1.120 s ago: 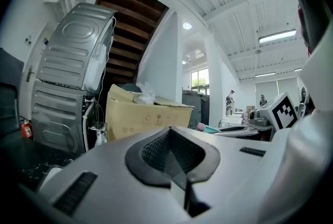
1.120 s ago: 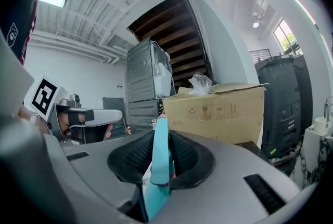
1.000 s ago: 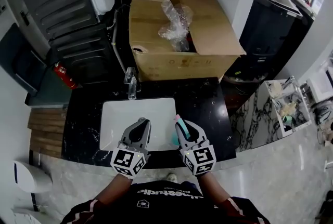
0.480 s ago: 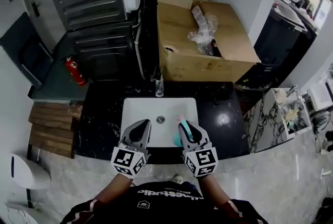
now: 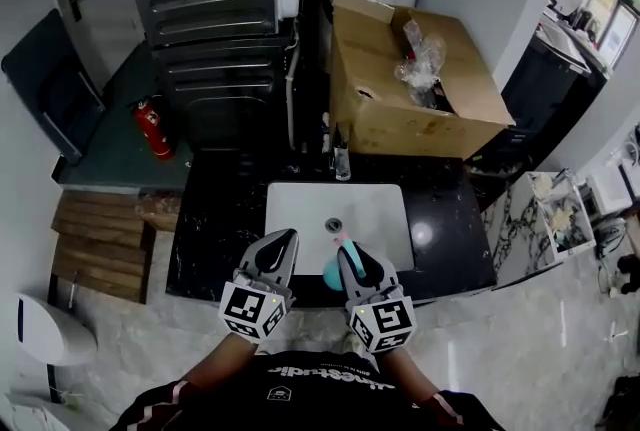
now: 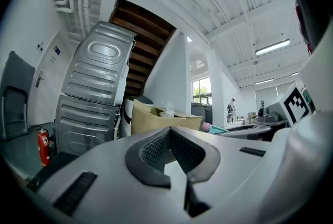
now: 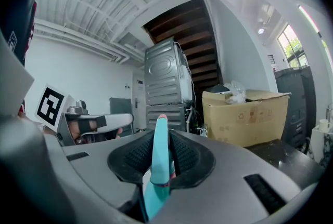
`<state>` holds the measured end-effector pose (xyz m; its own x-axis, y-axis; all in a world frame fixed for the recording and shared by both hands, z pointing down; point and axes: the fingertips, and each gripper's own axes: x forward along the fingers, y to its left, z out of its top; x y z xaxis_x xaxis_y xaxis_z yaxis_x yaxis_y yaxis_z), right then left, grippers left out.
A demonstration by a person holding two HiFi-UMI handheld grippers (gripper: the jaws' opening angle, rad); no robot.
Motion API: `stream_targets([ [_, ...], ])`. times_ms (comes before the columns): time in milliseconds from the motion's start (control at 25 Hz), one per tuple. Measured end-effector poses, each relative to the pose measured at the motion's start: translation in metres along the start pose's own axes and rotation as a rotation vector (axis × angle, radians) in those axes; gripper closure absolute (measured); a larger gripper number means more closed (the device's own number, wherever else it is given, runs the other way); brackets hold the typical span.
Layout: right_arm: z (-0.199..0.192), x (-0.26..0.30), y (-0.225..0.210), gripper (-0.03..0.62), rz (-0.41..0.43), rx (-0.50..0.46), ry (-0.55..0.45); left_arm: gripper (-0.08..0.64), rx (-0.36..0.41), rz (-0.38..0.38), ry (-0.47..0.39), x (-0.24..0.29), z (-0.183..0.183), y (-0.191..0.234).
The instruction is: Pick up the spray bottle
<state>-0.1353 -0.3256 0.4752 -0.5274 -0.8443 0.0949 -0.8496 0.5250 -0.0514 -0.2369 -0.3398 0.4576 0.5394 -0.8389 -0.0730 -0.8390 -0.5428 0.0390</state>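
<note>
Black stone tabletop [image 5: 215, 219] surrounds a white sink [image 5: 375, 204], with a cardboard box [image 5: 400, 109] behind the sink. Over the sink's near rim, my right gripper [image 5: 347, 249] has its jaws clamped on the teal spray bottle [image 7: 158, 166], whose pink tip pokes past the jaw tips. My left gripper [image 5: 288, 241], beside it over the same rim, has its jaws together on nothing.
</note>
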Motion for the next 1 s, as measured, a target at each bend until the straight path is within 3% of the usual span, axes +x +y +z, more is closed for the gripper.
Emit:
stream_targets([
  [280,0.0,-0.004,0.02,0.494,-0.024,-0.033,0.01,0.545,-0.003,-0.006,-0.003,-0.019,0.0,0.005],
  [1000,0.013,-0.023,0.013,0.494,-0.016,-0.065,0.016,0.545,-0.022,-0.018,-0.022,-0.015,0.01,-0.02],
])
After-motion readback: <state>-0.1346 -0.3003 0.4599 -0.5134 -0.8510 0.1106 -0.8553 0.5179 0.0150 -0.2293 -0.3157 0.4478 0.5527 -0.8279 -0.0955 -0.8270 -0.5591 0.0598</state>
